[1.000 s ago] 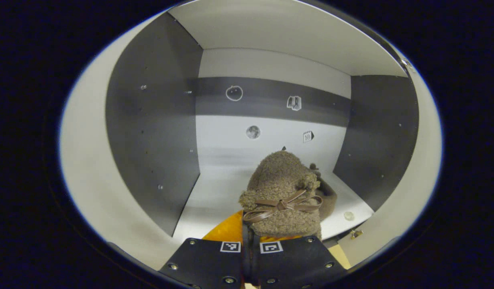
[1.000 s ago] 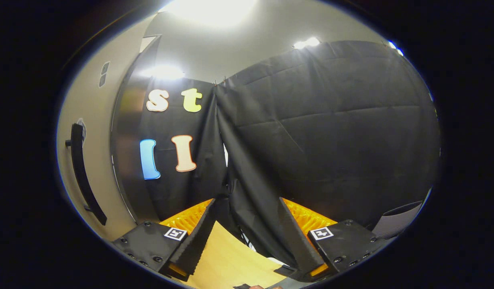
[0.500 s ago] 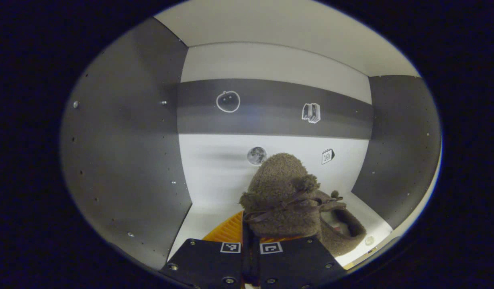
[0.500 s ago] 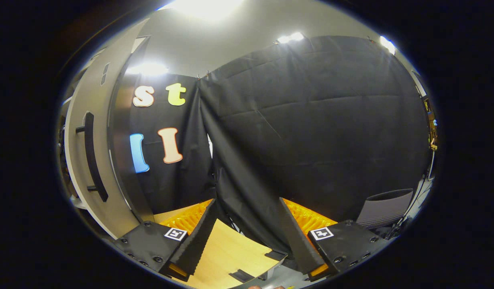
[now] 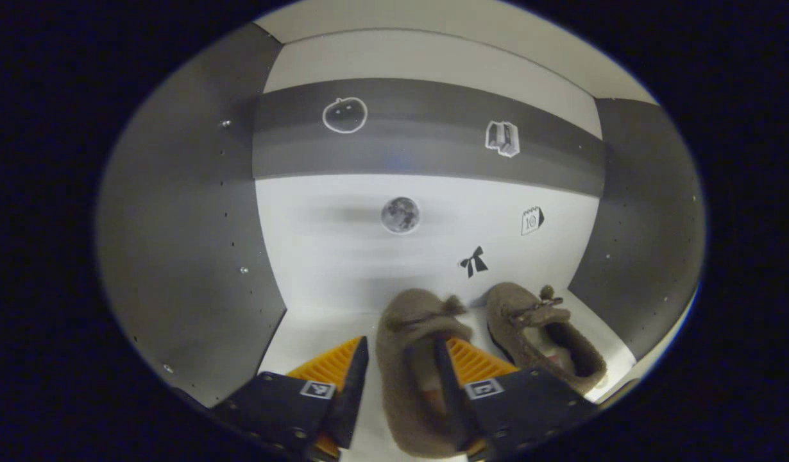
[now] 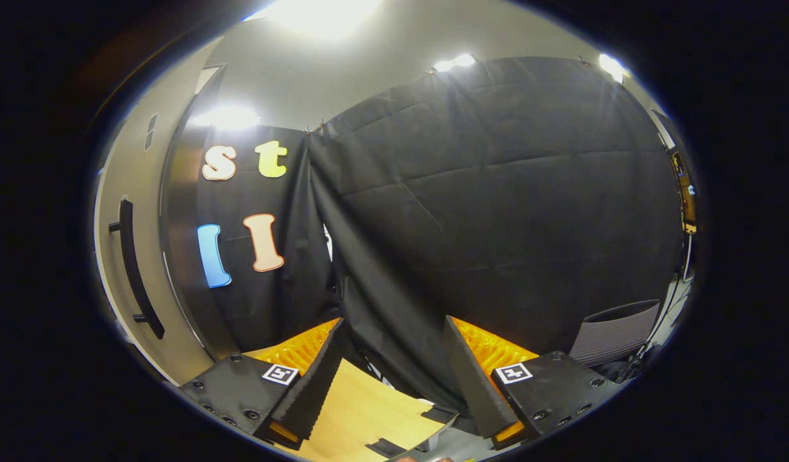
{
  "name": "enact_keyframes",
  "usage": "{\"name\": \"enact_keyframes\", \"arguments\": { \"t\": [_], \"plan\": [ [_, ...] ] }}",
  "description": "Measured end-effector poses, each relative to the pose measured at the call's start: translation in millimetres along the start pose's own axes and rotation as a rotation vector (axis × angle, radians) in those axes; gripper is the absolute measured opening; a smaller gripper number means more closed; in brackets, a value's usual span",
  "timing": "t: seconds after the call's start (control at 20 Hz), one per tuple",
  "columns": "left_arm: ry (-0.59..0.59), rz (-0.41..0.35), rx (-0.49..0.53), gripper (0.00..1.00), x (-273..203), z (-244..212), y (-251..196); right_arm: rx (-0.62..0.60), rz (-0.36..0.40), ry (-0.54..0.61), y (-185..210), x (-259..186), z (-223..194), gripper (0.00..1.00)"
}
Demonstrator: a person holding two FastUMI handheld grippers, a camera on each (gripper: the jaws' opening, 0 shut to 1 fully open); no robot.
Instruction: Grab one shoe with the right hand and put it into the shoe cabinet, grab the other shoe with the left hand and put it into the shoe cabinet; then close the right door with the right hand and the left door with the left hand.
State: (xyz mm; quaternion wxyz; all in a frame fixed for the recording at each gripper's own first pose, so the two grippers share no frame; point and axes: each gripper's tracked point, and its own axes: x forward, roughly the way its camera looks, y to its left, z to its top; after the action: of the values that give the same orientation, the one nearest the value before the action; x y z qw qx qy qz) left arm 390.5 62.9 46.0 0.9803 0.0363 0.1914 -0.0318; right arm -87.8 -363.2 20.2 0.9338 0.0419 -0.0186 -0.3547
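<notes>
The left slipper (image 5: pixel 404 359) now rests on the cabinet floor (image 5: pixel 311 330), just beside its mate (image 5: pixel 542 333). We see the left gripper (image 5: pixel 401 378) jaws, pinching it half a second ago, now spread astride it: released. The right gripper (image 6: pixel 391 378) stays spread near the right door (image 6: pixel 122 256). We judge door closing next.

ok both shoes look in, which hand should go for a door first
Right. The right gripper is open, empty and outside, with a door handle close by, while the left gripper sits inside the cabinet, jaws straddling a shoe.
</notes>
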Motion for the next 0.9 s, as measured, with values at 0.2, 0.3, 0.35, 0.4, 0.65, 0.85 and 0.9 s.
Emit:
{"name": "enact_keyframes", "arguments": {
  "t": [0.2, 0.3, 0.35, 0.4, 0.65, 0.85, 0.9],
  "plan": [
    [-0.034, 0.000, 0.060, 0.84, -34.7, 6.1, -3.8, -0.010, 0.078, 0.001, 24.9, 15.0, -2.1, 0.93],
    [-0.076, -0.022, 0.049, 0.84, -65.6, 15.4, -11.8, -0.016, 0.124, -0.001, 39.0, 22.3, -1.9, 0.95],
    [-0.110, -0.025, 0.048, 0.84, -82.1, 22.0, -15.3, -0.021, 0.145, -0.001, 44.5, 27.3, -1.7, 0.95],
    [-0.146, -0.019, 0.045, 0.84, -100.3, 30.4, -17.7, -0.025, 0.169, 0.001, 51.3, 32.1, -1.2, 0.95],
    [-0.293, 0.004, -0.028, 0.91, -187.5, 48.0, -27.1, -0.021, 0.305, -0.004, 84.9, 51.5, 15.9, 0.95],
    [-0.379, 0.065, -0.060, 0.91, -252.2, 37.6, -20.8, -0.015, 0.408, -0.018, 106.6, 62.4, 34.1, 0.95],
    [-0.400, 0.072, -0.061, 0.91, -268.2, 33.1, -22.6, -0.018, 0.433, -0.019, 111.6, 64.9, 37.5, 0.93]
  ]
}}
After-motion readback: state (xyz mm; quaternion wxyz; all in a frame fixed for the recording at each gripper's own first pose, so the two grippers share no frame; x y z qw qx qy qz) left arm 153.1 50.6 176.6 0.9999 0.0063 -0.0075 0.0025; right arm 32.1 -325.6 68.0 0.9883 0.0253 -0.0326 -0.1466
